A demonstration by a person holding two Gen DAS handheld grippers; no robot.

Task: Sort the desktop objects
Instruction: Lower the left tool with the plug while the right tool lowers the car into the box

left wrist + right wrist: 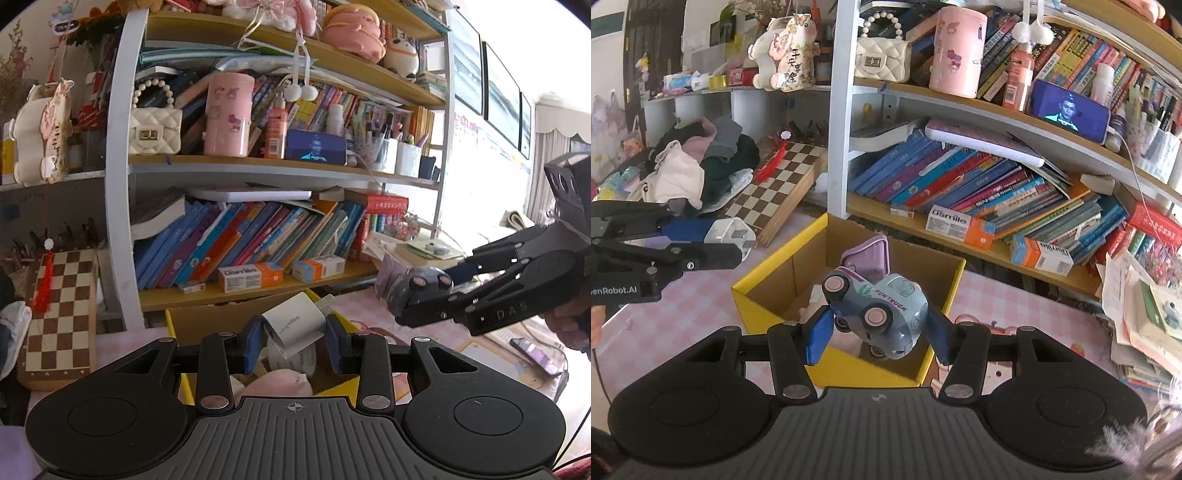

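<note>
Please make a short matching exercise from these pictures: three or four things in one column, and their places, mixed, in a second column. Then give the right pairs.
Things:
1. white charger
2. toy truck
3. phone with video
4. chessboard

Places:
A. propped on the middle shelf
B. held in the right tongs
C. leaning left of the bookshelf
D. held in the left tongs

Pairs: 1-D, 2-B, 3-A, 4-C

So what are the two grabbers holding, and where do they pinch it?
The left gripper pinches a white charger plug by its two flat sides. The right gripper clamps a blue toy truck, turned on its side, across its body.
</note>
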